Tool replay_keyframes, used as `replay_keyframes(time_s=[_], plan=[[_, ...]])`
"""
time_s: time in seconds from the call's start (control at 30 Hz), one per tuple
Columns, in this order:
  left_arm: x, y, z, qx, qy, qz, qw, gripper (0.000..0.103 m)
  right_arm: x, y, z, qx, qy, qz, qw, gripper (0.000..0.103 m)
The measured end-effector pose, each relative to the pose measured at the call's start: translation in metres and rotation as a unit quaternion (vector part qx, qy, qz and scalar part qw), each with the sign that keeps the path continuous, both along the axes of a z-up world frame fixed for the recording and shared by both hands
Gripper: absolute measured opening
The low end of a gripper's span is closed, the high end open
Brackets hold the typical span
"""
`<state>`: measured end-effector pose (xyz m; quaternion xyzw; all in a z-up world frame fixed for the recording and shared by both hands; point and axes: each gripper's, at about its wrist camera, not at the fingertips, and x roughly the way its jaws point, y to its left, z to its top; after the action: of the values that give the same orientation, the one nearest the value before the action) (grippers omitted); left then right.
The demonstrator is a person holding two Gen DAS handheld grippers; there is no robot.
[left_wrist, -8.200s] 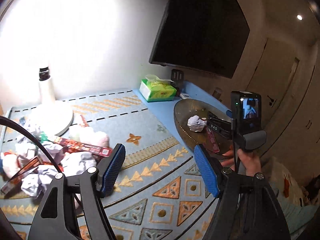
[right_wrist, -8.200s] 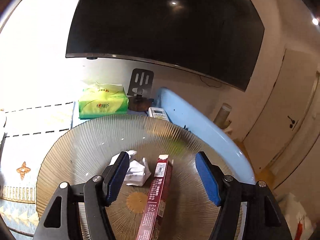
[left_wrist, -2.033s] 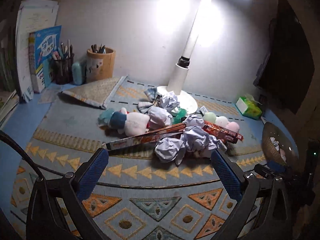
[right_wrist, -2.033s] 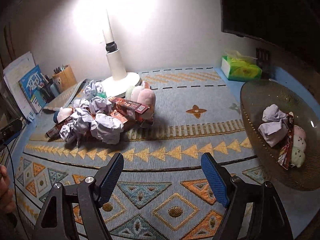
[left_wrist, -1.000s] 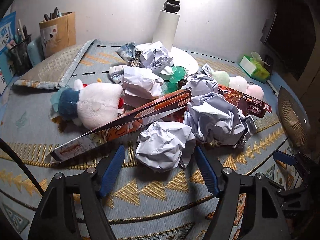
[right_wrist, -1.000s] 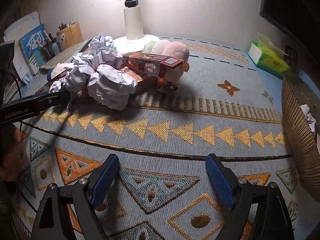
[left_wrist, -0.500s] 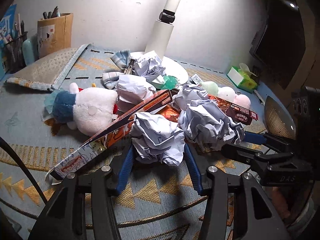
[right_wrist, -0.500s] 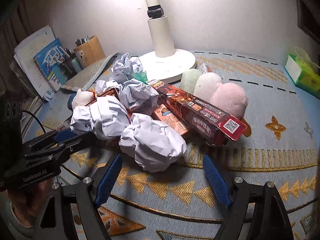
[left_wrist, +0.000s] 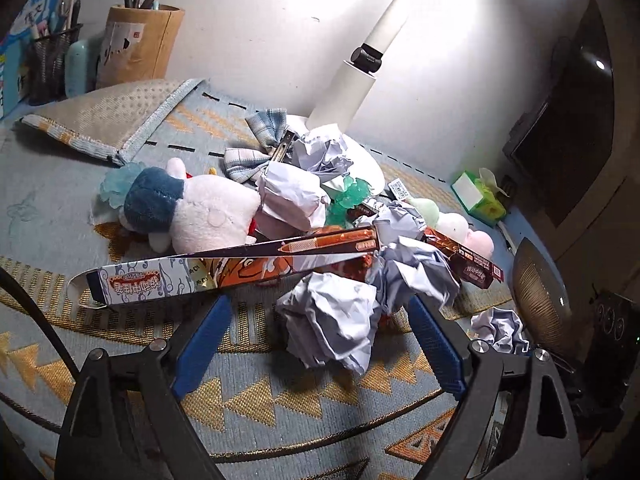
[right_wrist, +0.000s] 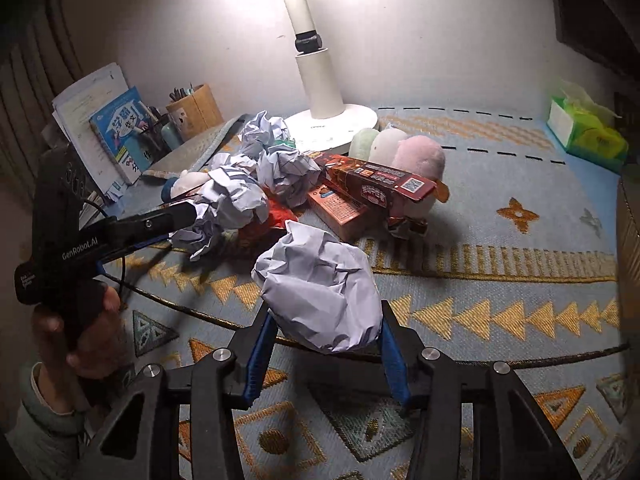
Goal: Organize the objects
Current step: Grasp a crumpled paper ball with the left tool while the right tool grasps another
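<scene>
Since half a second ago, the right gripper (right_wrist: pixel 325 354) has closed in around a crumpled paper ball (right_wrist: pixel 320 292) that was sitting loose in front of it, and the left gripper (left_wrist: pixel 318 344) has let go of its own wad. The right jaws are closing now, their blue pads pressing both sides of the ball, which is lifting clear of the patterned mat (right_wrist: pixel 500 280), probably bound for the dish (left_wrist: pixel 536 304) at the mat's right edge. The left jaws are opening wide; another paper wad (left_wrist: pixel 332 324) is lying between them untouched, perhaps released for a better bite. Just behind it a long flat carton (left_wrist: pixel 224 266) is leaning across the heap. Farther back, a plush toy (left_wrist: pixel 192 212), more paper and the lamp (right_wrist: pixel 320 80) are waiting.
</scene>
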<state>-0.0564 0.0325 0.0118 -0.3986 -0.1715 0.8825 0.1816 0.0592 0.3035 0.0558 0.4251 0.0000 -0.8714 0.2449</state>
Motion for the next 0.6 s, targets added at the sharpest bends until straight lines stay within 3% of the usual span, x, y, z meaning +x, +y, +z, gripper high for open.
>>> replay_keyframes(time_s=[0.03,0.1,0.4,0.5,0.6], plan=[[-0.004,0.002,-0.003,-0.001,-0.011,-0.005,0.9999,0.084,-0.002,0.004,-0.004,-0.003,-0.012,-0.006,1.0,0.048],[-0.006,0.008,-0.006,-0.001,-0.017,-0.029,0.9995,0.047,-0.006,0.01,-0.003,-0.018,-0.015,-0.013,1.0,0.048],[0.023,0.026,0.008,-0.058,0.015,-0.054,0.9968,0.046,-0.001,0.019,0.003,-0.033,0.007,-0.022,0.999,0.048],[0.057,0.023,0.024,-0.064,0.04,-0.05,0.9959,0.046,0.004,0.026,0.005,-0.03,0.009,-0.043,0.999,0.048],[0.088,0.023,0.029,-0.084,0.057,-0.038,0.9941,0.046,0.027,0.03,0.008,0.006,0.026,-0.057,0.998,0.048]])
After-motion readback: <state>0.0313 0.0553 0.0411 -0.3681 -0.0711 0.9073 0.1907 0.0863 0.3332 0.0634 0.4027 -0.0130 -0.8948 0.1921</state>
